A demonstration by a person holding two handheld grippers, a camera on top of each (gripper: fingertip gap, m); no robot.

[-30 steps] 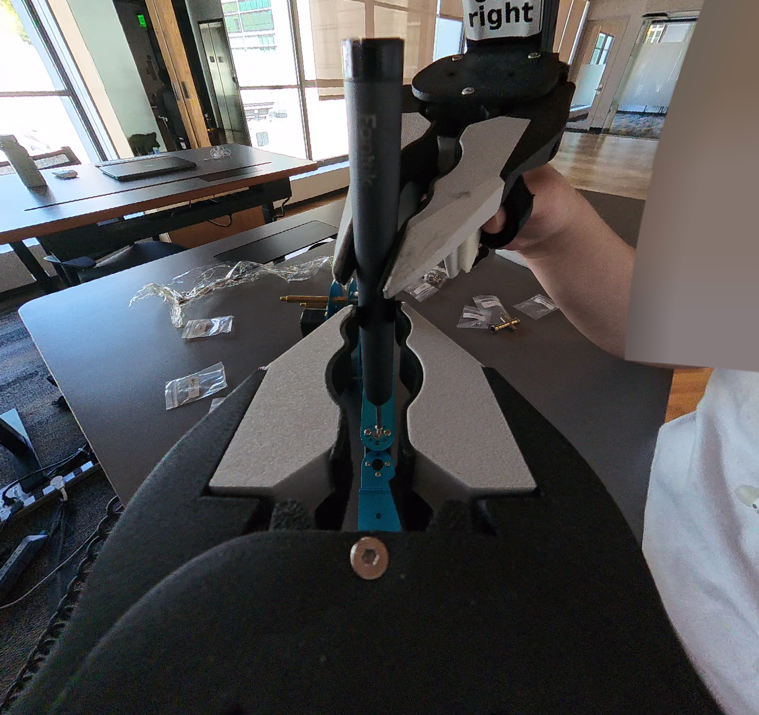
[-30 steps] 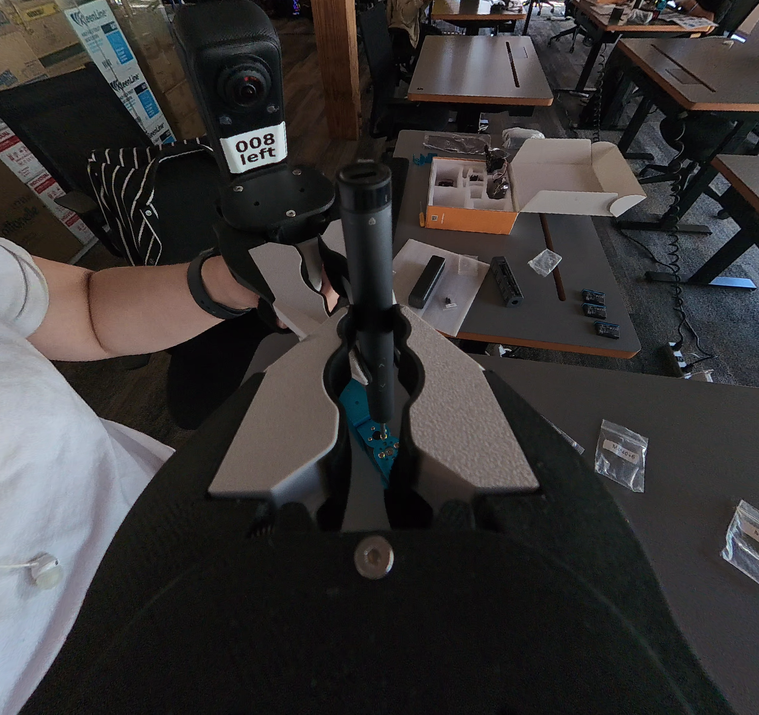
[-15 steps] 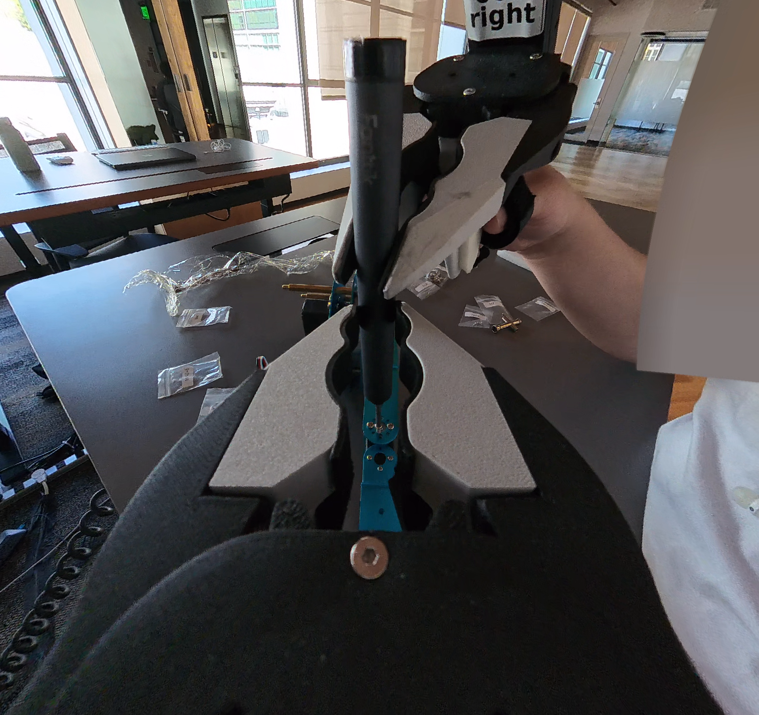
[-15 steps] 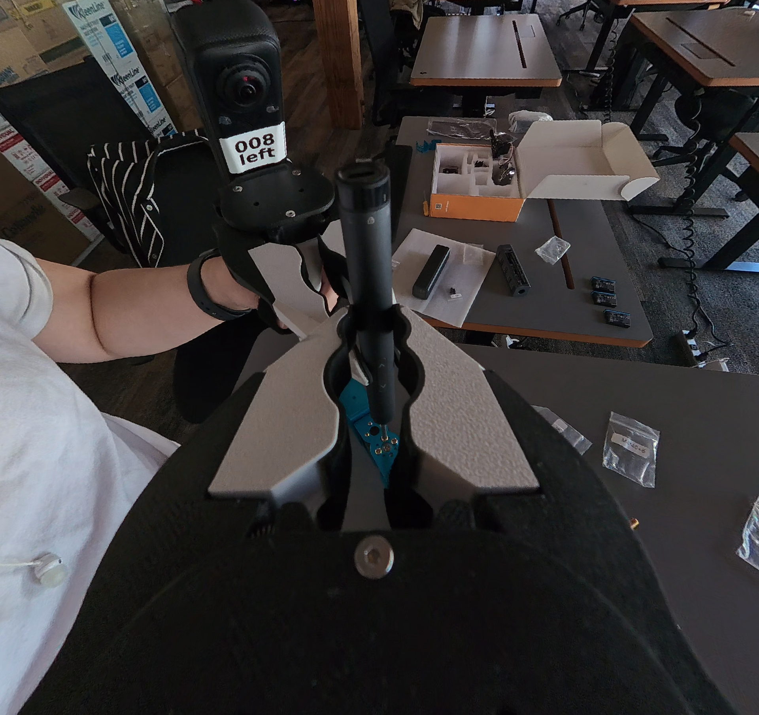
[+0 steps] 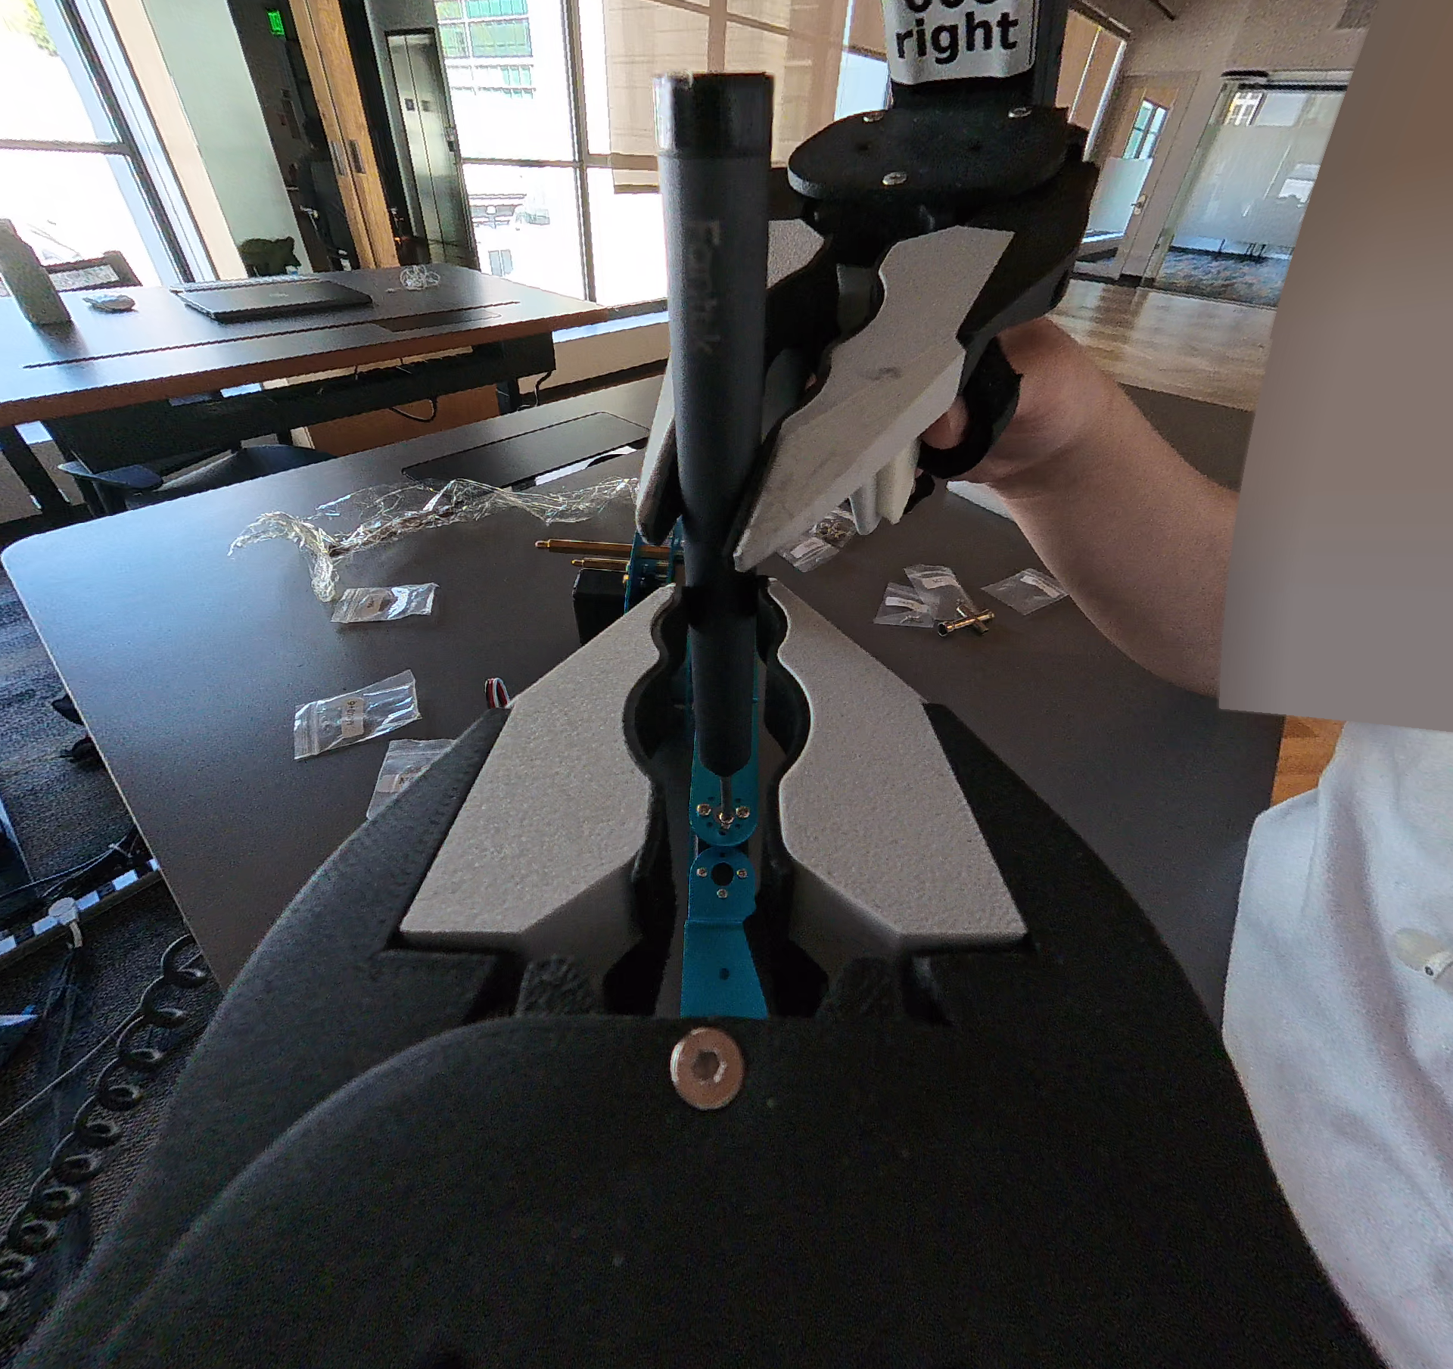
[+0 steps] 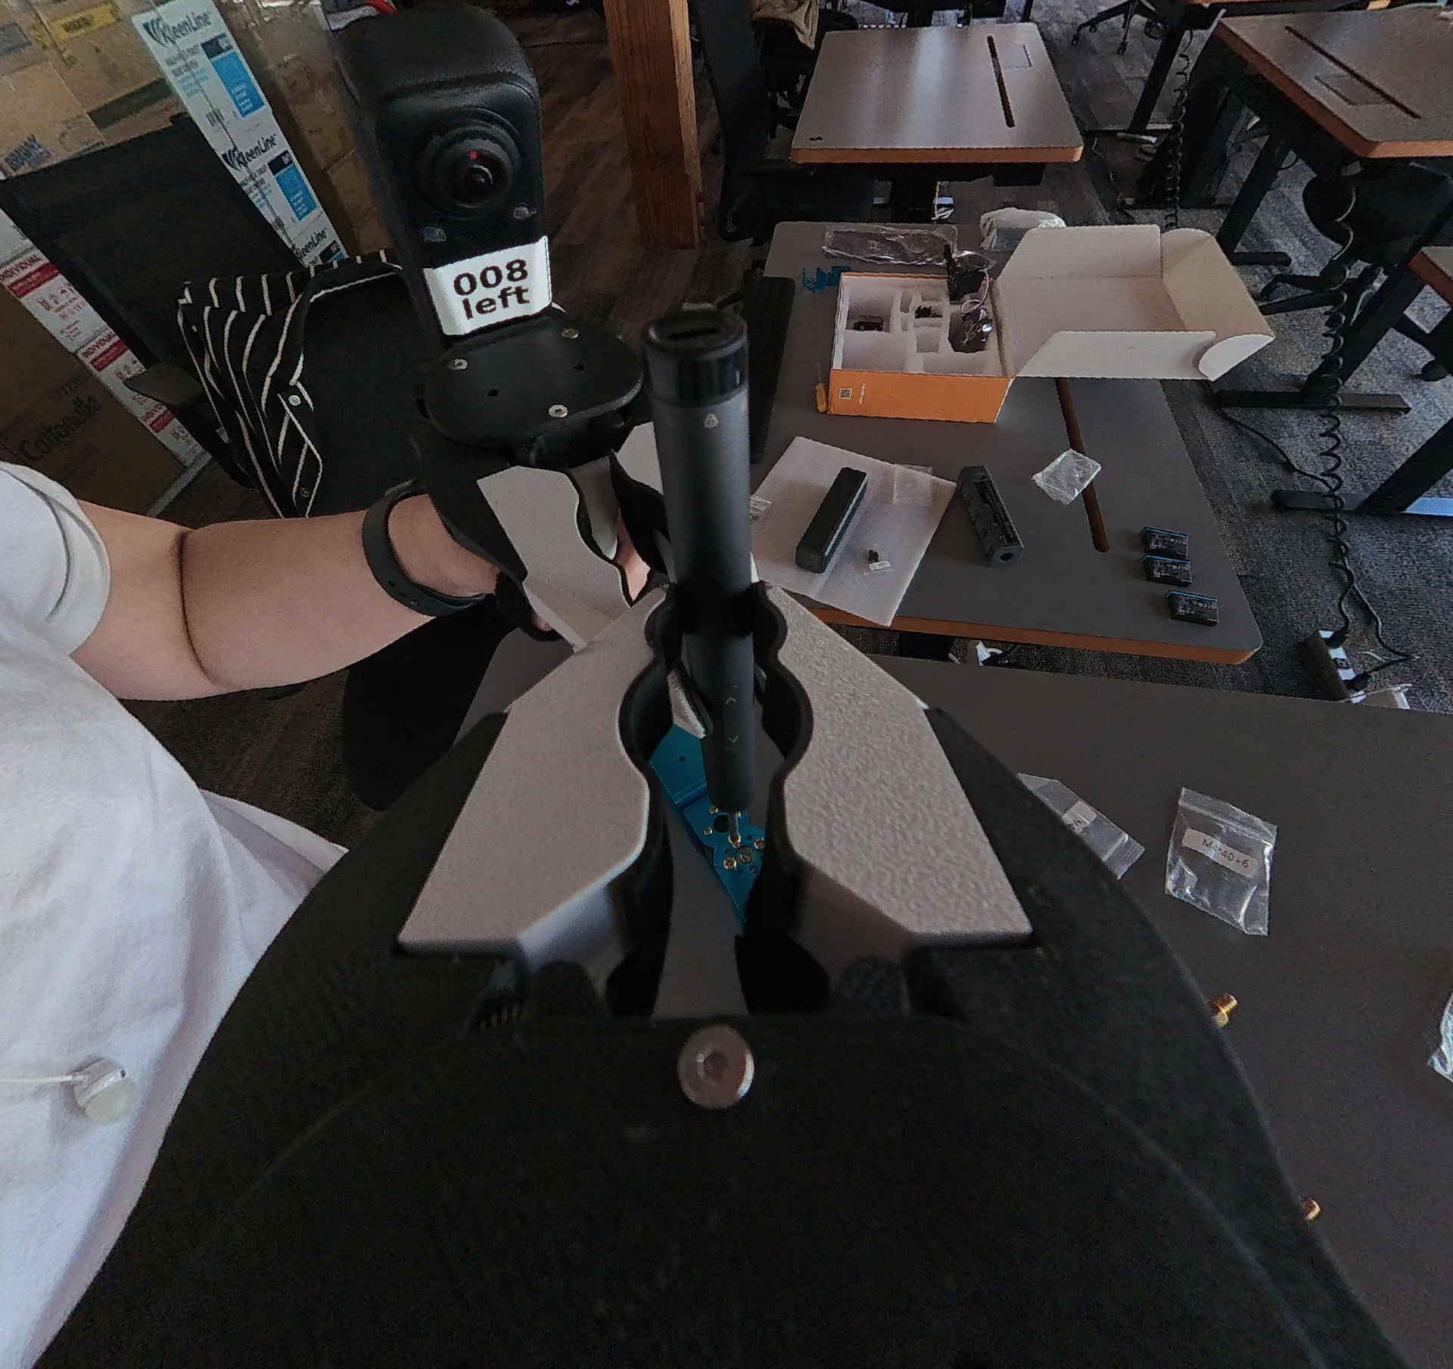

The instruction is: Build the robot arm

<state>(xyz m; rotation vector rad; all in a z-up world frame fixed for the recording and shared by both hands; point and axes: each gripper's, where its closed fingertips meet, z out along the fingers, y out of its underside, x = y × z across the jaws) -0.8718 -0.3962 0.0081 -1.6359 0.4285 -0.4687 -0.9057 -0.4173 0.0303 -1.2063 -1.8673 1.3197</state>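
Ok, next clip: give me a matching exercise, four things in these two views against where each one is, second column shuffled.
Things
1. screwdriver
2. blue bracket
3. orange box
4. crumpled clear wrap

Places
A. lying on the dark table, beyond both grippers
B. clamped upright in the right gripper, tip down on the bracket
C. standing open on the far desk
D. clamped in the left gripper

Pairs: 1-B, 2-D, 3-C, 4-A

Small bags (image 5: pixel 355 716) crowd tabletop, wrapper (image 5: pixel 440 502) beyond, perhaps passable between
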